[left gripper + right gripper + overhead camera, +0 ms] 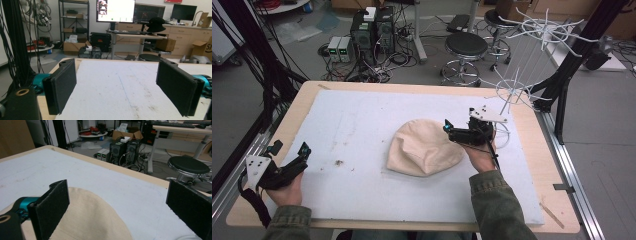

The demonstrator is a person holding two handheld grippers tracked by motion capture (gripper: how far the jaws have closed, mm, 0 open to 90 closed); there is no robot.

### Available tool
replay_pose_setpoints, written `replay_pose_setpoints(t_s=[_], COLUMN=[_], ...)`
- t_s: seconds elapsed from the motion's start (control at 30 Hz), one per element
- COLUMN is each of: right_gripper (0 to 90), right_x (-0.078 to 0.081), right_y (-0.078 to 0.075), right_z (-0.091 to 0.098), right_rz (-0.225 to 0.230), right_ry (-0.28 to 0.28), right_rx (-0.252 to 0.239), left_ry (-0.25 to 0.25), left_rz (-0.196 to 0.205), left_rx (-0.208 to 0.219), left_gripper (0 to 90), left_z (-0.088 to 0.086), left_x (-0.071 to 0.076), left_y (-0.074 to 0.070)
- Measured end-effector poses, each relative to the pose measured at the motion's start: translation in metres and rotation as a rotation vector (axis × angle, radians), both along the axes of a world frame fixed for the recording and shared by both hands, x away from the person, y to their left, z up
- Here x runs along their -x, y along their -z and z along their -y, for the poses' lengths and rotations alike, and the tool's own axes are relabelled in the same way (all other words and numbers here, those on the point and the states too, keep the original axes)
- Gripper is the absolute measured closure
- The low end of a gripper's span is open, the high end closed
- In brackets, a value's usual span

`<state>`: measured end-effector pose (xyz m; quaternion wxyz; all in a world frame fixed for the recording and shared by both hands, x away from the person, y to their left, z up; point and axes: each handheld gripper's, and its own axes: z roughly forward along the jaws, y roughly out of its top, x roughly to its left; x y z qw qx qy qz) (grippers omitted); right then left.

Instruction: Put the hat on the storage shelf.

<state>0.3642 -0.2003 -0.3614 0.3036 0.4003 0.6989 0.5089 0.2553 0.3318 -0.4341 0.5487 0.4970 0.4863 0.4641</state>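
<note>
Both grippers are standing wide open and holding nothing. The right gripper (452, 131) is hovering at the right edge of a cream-coloured soft knit hat (424, 148), which is lying flat in the middle of the pale grey foam mat (362, 125) on the wooden table (292, 115). In the right gripper view the hat (90, 220) is sitting just under and between the two black jaws, not yet pinched. The left gripper (294, 165) is waiting near the left edge of the mat, well apart from the hat, and its jaws are looking over bare mat (117, 87).

I think the hat is very light and floppy. It will bend and sag when it is lifted, and it will not break. A good place to grab is the thick edge on the right side, near the gripper, pinching a fold of the cloth.

A white wire rack with many hooks (532, 55) is standing at the far right corner of the table, close behind the right hand (482, 157). Its thin arms could catch the gripper or the hat. A small dark crumb (339, 162) is lying on the mat to the left, out of the way.
</note>
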Motion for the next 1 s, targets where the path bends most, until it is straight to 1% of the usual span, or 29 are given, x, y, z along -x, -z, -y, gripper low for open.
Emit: replay_pose_setpoints(t_s=[0.07,0.1,0.2,0.3,0.4,0.43,0.5,0.57,0.6,0.67,0.7,0.8,0.83,0.87,0.9,0.93,0.97,1.0], right_gripper=[4.0,4.0,4.0,4.1,4.1,4.1,4.1,4.1,4.1,4.1,4.1,4.3,4.3,4.3,4.3,4.3,4.9,4.9], right_x=[-0.001,-0.004,-0.006,-0.01,-0.014,-0.014,-0.018,-0.019,-0.023,-0.024,-0.028,-0.034,-0.034,-0.036,-0.039,-0.039,-0.043,-0.045], right_y=[0.001,0.003,0.004,0.007,0.008,0.008,0.006,0.005,0.002,0.001,-0.001,-0.003,-0.003,-0.003,-0.004,-0.004,-0.004,-0.004], right_z=[0.0,0.001,0.002,0.002,-0.001,-0.001,-0.004,-0.005,-0.008,-0.01,-0.012,-0.017,-0.017,-0.019,-0.023,-0.023,-0.026,-0.028], right_rz=[-0.005,-0.013,-0.011,-0.029,-0.051,-0.051,-0.06,-0.064,-0.07,-0.075,-0.084,-0.09,-0.09,-0.099,-0.111,-0.111,-0.113,-0.133], right_ry=[-0.003,-0.003,0.003,-0.005,-0.011,-0.011,-0.019,-0.02,-0.028,-0.032,-0.038,-0.055,-0.055,-0.063,-0.073,-0.073,-0.086,-0.093], right_rx=[-0.001,0.001,0.01,0.006,0.016,0.016,0.037,0.043,0.057,0.055,0.064,0.088,0.088,0.094,0.113,0.113,0.126,0.135], left_ry=[0.0,0.002,0.002,0.004,0.007,0.006,0.008,0.009,0.009,0.009,0.009,0.009,0.009,0.008,0.009,0.009,0.009,0.01], left_rz=[-0.001,0.0,0.0,-0.001,-0.002,-0.004,-0.004,-0.004,-0.003,-0.002,-0.003,-0.003,-0.002,-0.002,-0.002,-0.002,-0.001,0.0], left_rx=[0.001,0.001,0.001,0.0,0.0,-0.001,-0.002,-0.001,-0.002,-0.001,-0.001,0.0,0.002,0.004,0.004,0.004,0.005,0.006], left_gripper=[16.8,16.9,16.8,16.9,16.9,16.9,17.0,17.0,17.0,17.0,17.0,17.0,17.0,17.0,17.0,17.0,17.0,17.0], left_z=[0.0,0.0,0.0,0.001,0.001,0.001,0.001,0.001,0.001,0.001,0.001,0.0,0.0,0.0,0.0,0.0,0.0,0.0], left_x=[0.0,0.0,0.0,-0.001,-0.001,-0.001,-0.001,-0.001,-0.001,-0.001,-0.001,-0.001,-0.002,-0.002,-0.002,-0.002,-0.002,-0.002], left_y=[0.0,0.0,0.0,0.0,0.0,0.0,0.0,0.0,0.0,0.0,0.0,0.0,0.0,0.0,0.0,0.0,0.001,0.001])
